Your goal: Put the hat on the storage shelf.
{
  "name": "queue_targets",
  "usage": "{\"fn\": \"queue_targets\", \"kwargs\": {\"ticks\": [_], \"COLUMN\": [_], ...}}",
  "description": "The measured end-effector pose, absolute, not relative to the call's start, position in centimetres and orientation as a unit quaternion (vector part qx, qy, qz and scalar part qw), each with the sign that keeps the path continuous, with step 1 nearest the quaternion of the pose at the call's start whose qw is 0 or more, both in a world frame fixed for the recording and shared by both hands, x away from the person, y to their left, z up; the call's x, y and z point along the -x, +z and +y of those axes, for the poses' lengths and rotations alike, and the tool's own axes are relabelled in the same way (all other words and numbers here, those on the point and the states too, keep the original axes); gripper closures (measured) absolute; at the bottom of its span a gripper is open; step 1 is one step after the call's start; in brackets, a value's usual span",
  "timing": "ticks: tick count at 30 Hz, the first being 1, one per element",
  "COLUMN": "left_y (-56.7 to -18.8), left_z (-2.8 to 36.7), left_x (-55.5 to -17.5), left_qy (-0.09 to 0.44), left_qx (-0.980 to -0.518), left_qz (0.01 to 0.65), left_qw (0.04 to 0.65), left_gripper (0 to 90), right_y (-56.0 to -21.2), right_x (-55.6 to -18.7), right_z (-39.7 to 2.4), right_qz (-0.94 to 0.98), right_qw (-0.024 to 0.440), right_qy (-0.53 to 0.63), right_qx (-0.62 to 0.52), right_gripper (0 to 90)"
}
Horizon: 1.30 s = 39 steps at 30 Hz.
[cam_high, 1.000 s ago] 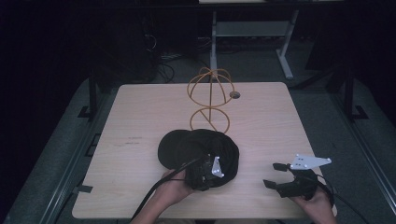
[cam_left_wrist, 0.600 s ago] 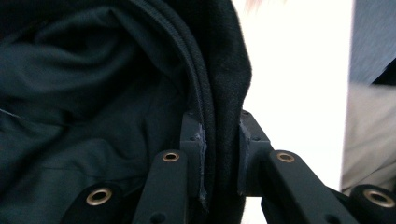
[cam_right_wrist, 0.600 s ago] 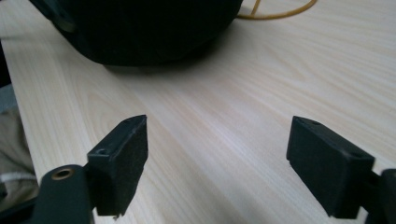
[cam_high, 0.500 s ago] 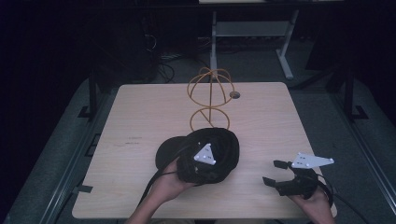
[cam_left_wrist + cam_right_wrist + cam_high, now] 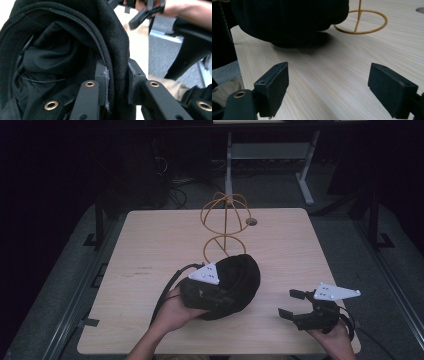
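Observation:
A black felt hat [image 5: 239, 275] hangs tilted just above the wooden table [image 5: 150, 245], in front of a gold wire hat stand [image 5: 225, 220]. My left gripper [image 5: 216, 292] is shut on the hat's brim. In the left gripper view the pads of that gripper [image 5: 117, 82] pinch the folded brim, with the hat's dark lining [image 5: 50, 55] to the left. My right gripper [image 5: 290, 303] rests low at the table's front right. Its jaws have just been opening and nothing is between them [image 5: 332, 86]. They point at the hat [image 5: 287, 20] and the stand's base ring [image 5: 362, 22].
A round cable hole [image 5: 251, 221] lies in the table right of the stand. Table legs and cables [image 5: 170, 185] stand on the dark floor behind. The other hand and its gripper [image 5: 145, 12] appear at the top of the left gripper view.
My left gripper has lifted the hat off the table and tipped it up on edge, closer to the stand. The right gripper has stayed in place, its jaws a little wider.

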<state>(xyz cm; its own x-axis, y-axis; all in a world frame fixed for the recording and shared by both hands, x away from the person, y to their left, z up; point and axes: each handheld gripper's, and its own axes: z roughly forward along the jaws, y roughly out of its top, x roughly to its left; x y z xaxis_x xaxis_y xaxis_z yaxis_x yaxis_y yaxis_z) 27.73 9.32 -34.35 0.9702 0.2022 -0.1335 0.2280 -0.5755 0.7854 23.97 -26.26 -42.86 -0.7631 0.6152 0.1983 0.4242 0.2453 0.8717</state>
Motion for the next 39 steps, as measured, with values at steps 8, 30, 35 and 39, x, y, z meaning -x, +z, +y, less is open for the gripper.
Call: {"fn": "queue_targets", "kwargs": {"ticks": [8, 30, 35, 39], "left_y": [-33.1, -30.2, -29.9, -29.8], "left_z": [10.1, 10.0, 9.5, 9.0], "left_x": [-28.0, -28.1, -28.1, -28.0], "left_qy": [-0.034, -0.050, -0.052, -0.055], "left_qx": [-0.869, -0.847, -0.846, -0.848], "left_qz": [0.114, 0.095, 0.088, 0.081], "left_qw": [0.480, 0.521, 0.524, 0.521], "left_gripper": [73.5, 73.3, 73.3, 73.3], "right_y": [-42.1, -39.2, -38.5, -38.0], "right_x": [-23.9, -24.3, -24.7, -25.0], "right_z": [-25.6, -24.1, -22.8, -22.1], "right_qz": [0.779, 0.755, 0.747, 0.743], "right_qw": [0.103, 0.107, 0.098, 0.096], "right_qy": [0.525, 0.575, 0.594, 0.603], "right_qx": [-0.328, -0.298, -0.282, -0.275], "right_gripper": [15.0, 13.9, 13.9, 14.0]}}
